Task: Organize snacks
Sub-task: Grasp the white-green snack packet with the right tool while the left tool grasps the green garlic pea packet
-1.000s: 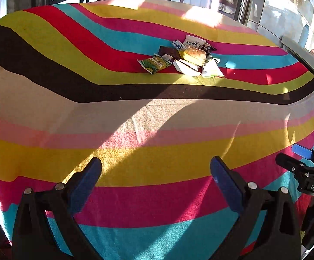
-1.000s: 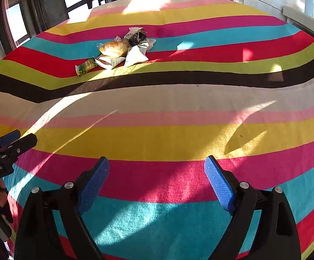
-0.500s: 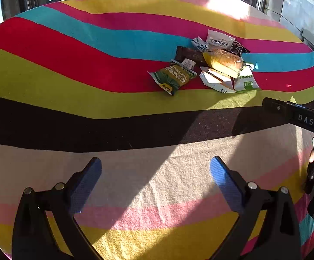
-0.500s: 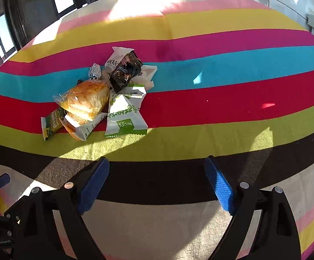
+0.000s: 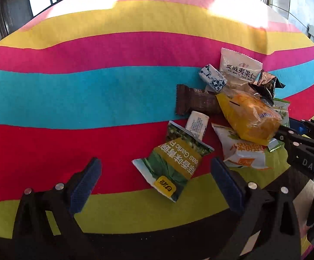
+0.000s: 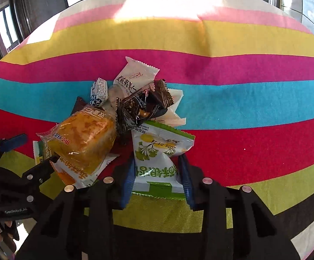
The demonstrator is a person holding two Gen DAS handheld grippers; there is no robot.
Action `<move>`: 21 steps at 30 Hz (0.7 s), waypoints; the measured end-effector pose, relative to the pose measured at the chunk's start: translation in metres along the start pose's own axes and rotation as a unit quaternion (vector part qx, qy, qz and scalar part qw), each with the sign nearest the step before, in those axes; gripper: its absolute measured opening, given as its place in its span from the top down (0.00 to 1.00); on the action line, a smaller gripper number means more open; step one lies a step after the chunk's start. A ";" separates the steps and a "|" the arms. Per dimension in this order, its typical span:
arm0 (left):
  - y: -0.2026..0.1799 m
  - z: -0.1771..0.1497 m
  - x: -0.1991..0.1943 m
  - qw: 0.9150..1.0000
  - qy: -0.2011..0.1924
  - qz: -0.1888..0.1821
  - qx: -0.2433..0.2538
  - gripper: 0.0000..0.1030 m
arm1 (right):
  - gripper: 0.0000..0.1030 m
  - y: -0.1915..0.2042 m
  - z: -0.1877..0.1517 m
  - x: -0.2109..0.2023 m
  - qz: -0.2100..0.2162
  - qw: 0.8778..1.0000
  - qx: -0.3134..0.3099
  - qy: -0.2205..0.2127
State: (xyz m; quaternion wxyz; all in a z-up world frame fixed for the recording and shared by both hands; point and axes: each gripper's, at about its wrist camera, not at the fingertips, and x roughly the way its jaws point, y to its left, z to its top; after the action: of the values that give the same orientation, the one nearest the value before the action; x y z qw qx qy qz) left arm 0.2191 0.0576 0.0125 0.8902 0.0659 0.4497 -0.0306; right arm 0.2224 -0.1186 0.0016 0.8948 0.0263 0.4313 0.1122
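Observation:
A heap of snack packets lies on the striped cloth. My right gripper is closing its jaws on a white and green packet at the heap's near edge, and the blue pads touch both of its sides. Left of it sit a wrapped yellow bread and a dark crinkled packet. My left gripper stands open, with the green pea packet lying just ahead between its fingertips, untouched. A brown bar and a white packet lie farther back.
The right gripper's black body shows at the right edge of the left wrist view, beside the bread. The left gripper shows at the far left of the right wrist view. Windows and dark frames stand beyond the cloth's far edge.
Both grippers moved forward over the cloth up to the snack heap. The right jaws went from wide apart to closed around the white and green packet. The left jaws stayed wide.

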 end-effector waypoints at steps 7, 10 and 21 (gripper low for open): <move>-0.004 0.006 0.016 1.000 0.002 0.003 -0.012 0.02 | 0.62 -0.018 -0.005 -0.004 0.022 0.999 0.028 -0.002; -0.007 0.005 0.014 1.000 0.002 0.010 -0.017 0.01 | 0.62 -0.021 -0.007 -0.005 0.025 0.999 0.030 -0.001; 0.007 0.002 0.020 1.000 0.005 -0.007 -0.029 0.02 | 0.61 -0.024 -0.005 -0.001 0.020 0.999 0.029 -0.002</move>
State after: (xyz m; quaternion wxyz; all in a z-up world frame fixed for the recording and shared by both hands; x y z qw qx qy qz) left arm 0.2336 0.0644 -0.0017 0.8894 0.0373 0.4549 -0.0235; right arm 0.2222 -0.1420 -0.0045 0.8920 0.0615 0.4321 0.1178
